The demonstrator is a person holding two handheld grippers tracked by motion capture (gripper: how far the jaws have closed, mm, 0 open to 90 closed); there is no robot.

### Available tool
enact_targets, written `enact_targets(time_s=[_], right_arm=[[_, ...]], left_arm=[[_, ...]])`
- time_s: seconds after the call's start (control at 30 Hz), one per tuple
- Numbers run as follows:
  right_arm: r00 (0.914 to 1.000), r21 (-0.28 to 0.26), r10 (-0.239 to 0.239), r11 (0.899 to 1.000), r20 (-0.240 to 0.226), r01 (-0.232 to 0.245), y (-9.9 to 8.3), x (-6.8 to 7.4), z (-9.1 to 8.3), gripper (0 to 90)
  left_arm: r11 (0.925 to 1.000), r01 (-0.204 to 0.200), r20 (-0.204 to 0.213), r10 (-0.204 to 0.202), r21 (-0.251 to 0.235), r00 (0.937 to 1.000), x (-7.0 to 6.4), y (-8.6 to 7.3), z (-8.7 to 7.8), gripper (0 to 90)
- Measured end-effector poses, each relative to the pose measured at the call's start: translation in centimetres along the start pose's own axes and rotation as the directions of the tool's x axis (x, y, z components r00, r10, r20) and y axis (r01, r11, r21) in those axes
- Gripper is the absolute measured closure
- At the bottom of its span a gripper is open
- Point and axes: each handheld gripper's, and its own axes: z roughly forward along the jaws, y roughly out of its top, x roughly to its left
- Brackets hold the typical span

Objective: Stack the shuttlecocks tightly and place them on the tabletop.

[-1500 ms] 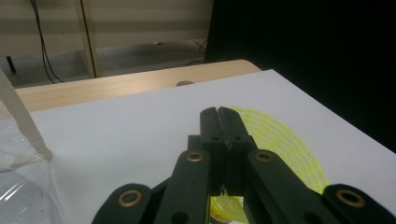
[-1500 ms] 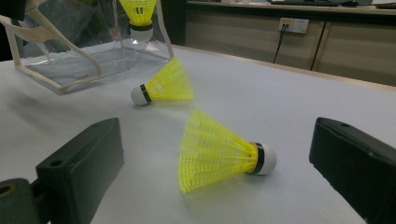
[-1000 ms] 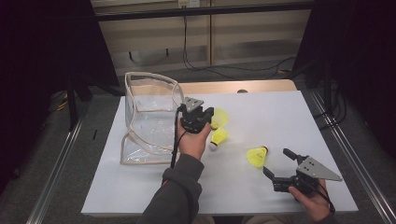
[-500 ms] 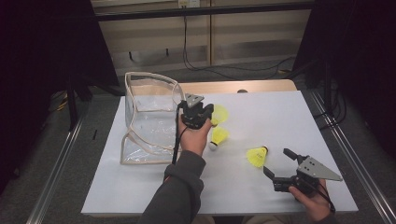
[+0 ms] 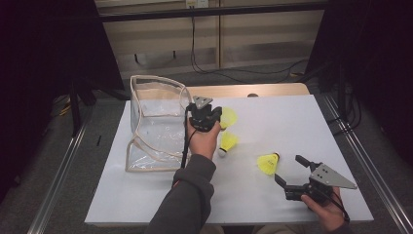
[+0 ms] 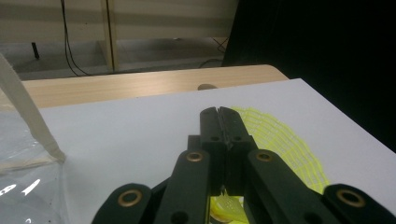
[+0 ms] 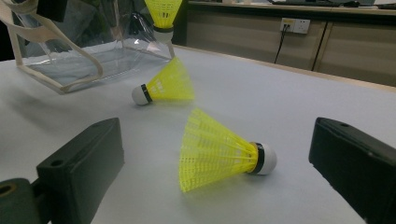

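Now yellow net-skirted shuttlecock (image 6: pixel 280 144), left gripper (image 6: pixel 218 114) clamped

I'm at a white table (image 5: pixel 311 122) with a wood edge (image 5: pixel 263 90) at the back. Behind it, beige cabinets (image 5: pixel 243 36) with black cables (image 5: pixel 195 48) hanging, a wall socket (image 7: pixel 294 24), grey floor (image 5: pixel 58 165), dark sides.

Black two-jaw claws (image 5: pixel 292 170) with brass-ringed screws, grey three-cornered plates, black cables, grey sleeve (image 5: pixel 187 200)
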Motion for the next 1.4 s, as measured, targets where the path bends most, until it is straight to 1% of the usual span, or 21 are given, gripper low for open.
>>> enact_targets(time_s=[0.17,0.27,0.37,0.4,0.5,0.57,0.73,0.8,0.87,0.93,1.0,1.07,1.17,1.23,1.27,1.33,1.4], right_arm=[[1.0000,-0.002,-0.002,1.000,0.000,0.002,0.0,0.0,0.0,2.6],[1.0000,-0.001,0.004,1.000,-0.007,-0.004,0.0,0.0,0.0,2.6],[1.0000,-0.002,0.002,1.000,-0.002,-0.002,0.0,0.0,0.0,2.6],[1.0000,-0.002,0.001,1.000,-0.002,-0.001,0.0,0.0,0.0,2.6],[1.0000,-0.004,0.000,1.000,-0.003,0.000,0.0,0.0,0.0,2.6],[1.0000,-0.003,0.001,1.000,-0.003,-0.001,0.0,0.0,0.0,2.6],[1.0000,-0.003,-0.002,1.000,-0.005,0.002,0.0,0.1,0.0,2.6],[1.0000,-0.002,-0.002,1.000,-0.005,0.002,0.0,0.1,0.0,2.6],[1.0000,-0.002,-0.002,1.000,-0.006,0.002,0.0,0.1,0.0,2.6],[1.0000,-0.002,-0.004,1.000,-0.004,0.004,0.0,0.1,0.0,2.6],[1.0000,-0.004,-0.003,1.000,-0.005,0.002,0.0,0.1,0.0,2.6],[1.0000,-0.002,-0.003,1.000,-0.005,0.003,0.0,0.1,0.0,2.6],[1.0000,-0.001,-0.001,1.000,-0.005,0.001,0.0,0.1,0.0,2.6],[1.0000,0.000,-0.001,1.000,-0.007,0.001,0.0,0.1,0.0,2.6],[1.0000,-0.003,-0.006,1.000,-0.006,0.006,0.0,0.1,0.0,2.6],[1.0000,-0.004,-0.001,1.000,-0.007,0.001,0.1,0.1,0.0,2.6],[1.0000,-0.002,-0.005,1.000,-0.007,0.005,0.0,0.1,0.0,2.6]], left_arm=[[1.0000,-0.007,-0.003,0.007,0.000,1.0000,-0.3,0.1,0.3,89.9],[1.0000,-0.002,-0.006,0.002,0.000,1.0000,-0.4,0.1,0.6,89.9],[1.0000,-0.004,-0.011,0.004,0.006,0.9999,-0.5,0.1,0.9,89.9],[1.0000,0.000,-0.013,0.000,0.001,0.9999,-0.5,0.1,1.0,89.9],[0.9999,-0.010,-0.029,0.011,0.003,0.9995,-0.5,0.0,1.4,89.9],[1.0000,-0.002,-0.034,0.002,0.006,0.9994,-0.4,0.0,1.7,89.9],[0.9999,-0.007,-0.059,0.008,0.013,0.9982,-0.2,-0.2,2.2,89.9],[0.9997,-0.016,-0.062,0.017,0.018,0.9979,-0.1,-0.3,2.3,89.9],[0.9998,-0.013,-0.069,0.014,0.016,0.9975,-0.1,-0.3,2.6,89.9],[0.9995,-0.020,-0.076,0.022,0.023,0.9969,-0.1,-0.4,2.7,89.9],[0.9995,-0.020,-0.081,0.021,0.023,0.9965,0.0,-0.5,2.9,89.9],[0.9993,-0.029,-0.091,0.031,0.026,0.9954,0.0,-0.5,3.0,89.8],[0.9993,-0.030,-0.098,0.032,0.024,0.9946,-0.1,-0.6,3.2,89.8],[0.9991,-0.036,-0.112,0.038,0.022,0.9930,-0.1,-0.7,3.4,89.8],[0.9991,-0.035,-0.114,0.038,0.022,0.9928,-0.1,-0.7,3.4,89.8],[0.9988,-0.041,-0.118,0.044,0.027,0.9920,-0.1,-0.8,3.6,89.8],[0.9989,-0.036,-0.127,0.040,0.030,0.9910,0.0,-0.8,3.8,89.8]])
